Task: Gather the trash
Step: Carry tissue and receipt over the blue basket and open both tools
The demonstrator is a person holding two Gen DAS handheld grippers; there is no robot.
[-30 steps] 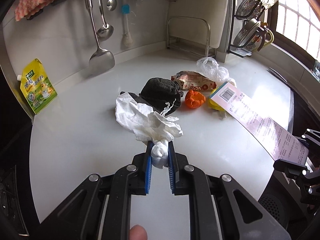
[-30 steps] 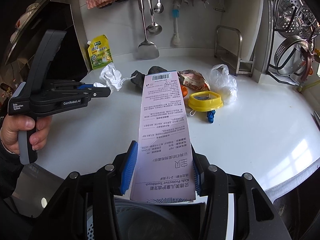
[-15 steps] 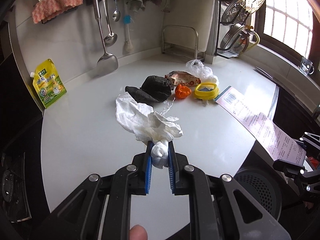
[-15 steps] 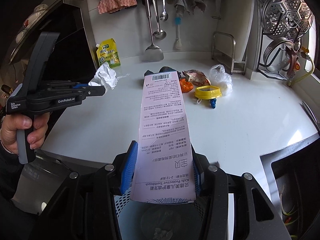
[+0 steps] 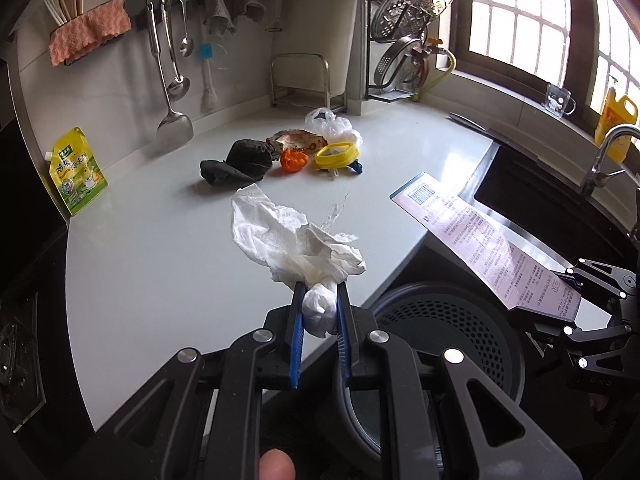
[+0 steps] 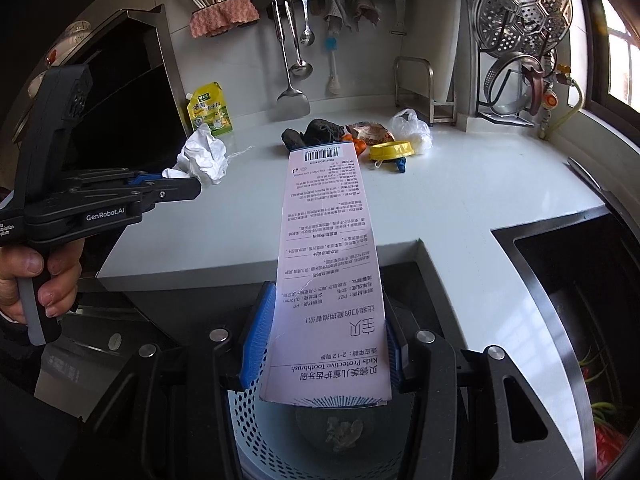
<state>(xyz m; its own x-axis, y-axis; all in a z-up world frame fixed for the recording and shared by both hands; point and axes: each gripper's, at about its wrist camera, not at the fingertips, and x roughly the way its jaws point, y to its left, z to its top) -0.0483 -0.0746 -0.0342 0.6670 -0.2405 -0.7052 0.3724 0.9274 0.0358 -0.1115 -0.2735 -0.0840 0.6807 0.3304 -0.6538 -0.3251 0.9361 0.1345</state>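
The left gripper is pinching a crumpled paper towel over the countertop's front edge, beside the perforated trash bin. The right gripper is clamping a long toothbrush packaging card above the bin. Released here, the towel is likely landing on the rim or floor; the card, jutting far forward, is risking catching the rim and tipping out.
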